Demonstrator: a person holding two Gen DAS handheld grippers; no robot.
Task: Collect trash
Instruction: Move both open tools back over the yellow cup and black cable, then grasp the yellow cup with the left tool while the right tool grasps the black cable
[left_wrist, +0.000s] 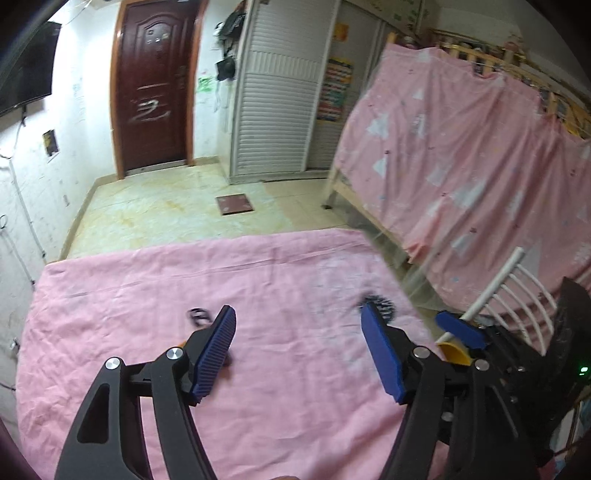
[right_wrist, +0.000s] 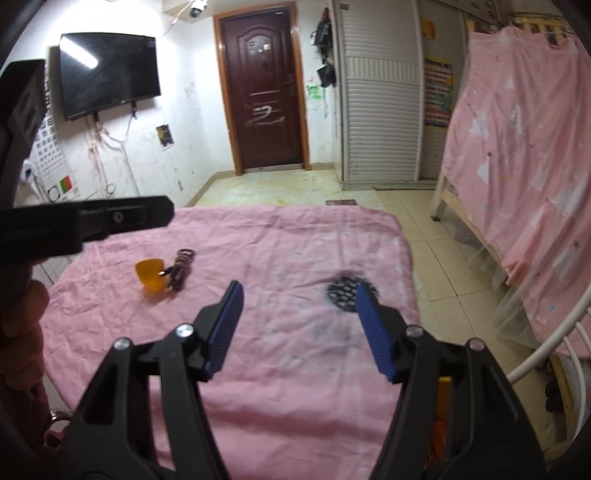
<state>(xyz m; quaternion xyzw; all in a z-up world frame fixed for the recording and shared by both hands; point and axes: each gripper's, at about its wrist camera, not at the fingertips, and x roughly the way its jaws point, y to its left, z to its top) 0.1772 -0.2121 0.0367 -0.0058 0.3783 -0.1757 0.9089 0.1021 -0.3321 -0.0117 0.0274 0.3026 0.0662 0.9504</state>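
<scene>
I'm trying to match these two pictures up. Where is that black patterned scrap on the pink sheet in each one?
Left wrist view: the black scrap lies right of centre, partly hidden behind the tip of the left gripper's right finger.
Right wrist view: it lies right of centre, just left of the right gripper's right fingertip.
Shared landmark: the dark red door on the far wall.

1. The left wrist view is taken from low over the near edge of the pink sheet (left_wrist: 221, 295), facing the far door (left_wrist: 153, 85).
2. The right wrist view is taken from slightly farther right, facing the same door (right_wrist: 264, 92).
3. The sheet (right_wrist: 295, 240), the door and the dark patch (right_wrist: 341, 291) are shared.
</scene>
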